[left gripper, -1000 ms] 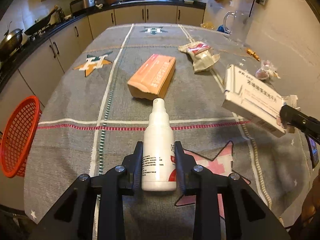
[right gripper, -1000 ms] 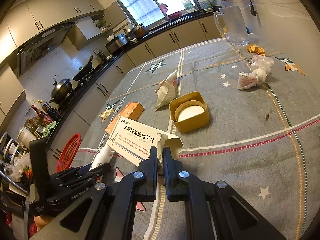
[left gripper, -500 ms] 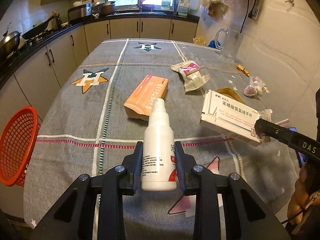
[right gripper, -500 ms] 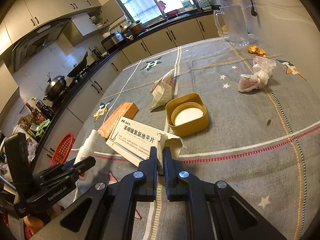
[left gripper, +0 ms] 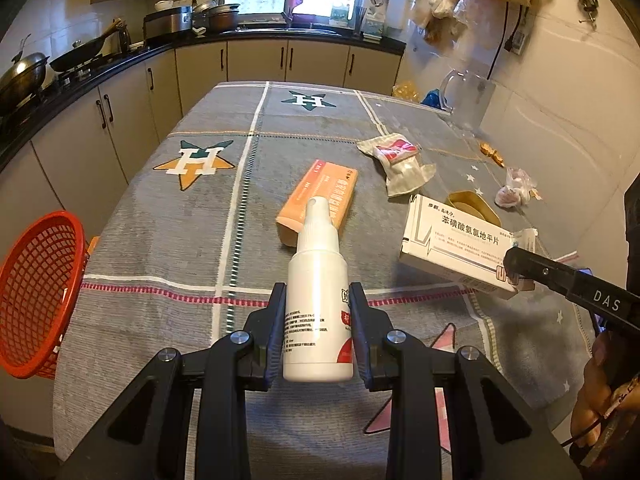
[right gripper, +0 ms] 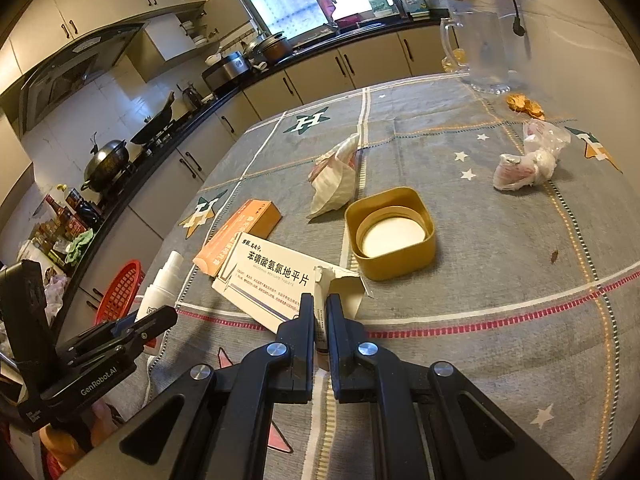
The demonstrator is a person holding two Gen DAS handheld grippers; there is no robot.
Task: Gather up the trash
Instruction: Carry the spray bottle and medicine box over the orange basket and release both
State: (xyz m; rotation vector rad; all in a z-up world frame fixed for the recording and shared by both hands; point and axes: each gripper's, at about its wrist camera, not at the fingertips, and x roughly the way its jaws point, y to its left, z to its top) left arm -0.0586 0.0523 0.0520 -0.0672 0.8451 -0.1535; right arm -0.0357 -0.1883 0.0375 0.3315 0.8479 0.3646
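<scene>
Red mesh of the basket [left gripper: 38, 292] is cut off by the left frame border in the left wrist view; it hangs off the left edge of the tabletop [left gripper: 168, 216], and in the right wrist view it is partly hidden behind the left claw [right gripper: 160, 320]. Left claw [left gripper: 318, 320]: clenched on the white spray bottle [left gripper: 318, 304], pads against its lower body, nozzle pointing forward; the bottle is held above the grey cloth, and its label text is too small to read. Beyond the nozzle lies the orange carton [left gripper: 320, 200], partly covered by the bottle. Bare cloth lies open between basket and claw. A crumpled wrapper [left gripper: 400, 160] lies further back toward the right. Right claw [right gripper: 318, 320]: clenched on the torn end flap of the white medicine box [right gripper: 268, 284], which hangs off the tabletop. In the left wrist view that box [left gripper: 452, 248] covers most of the yellow tub [left gripper: 472, 202]. A crumpled plastic wad [right gripper: 528, 160] and a glass pitcher [right gripper: 484, 52] sit near the right wall.
</scene>
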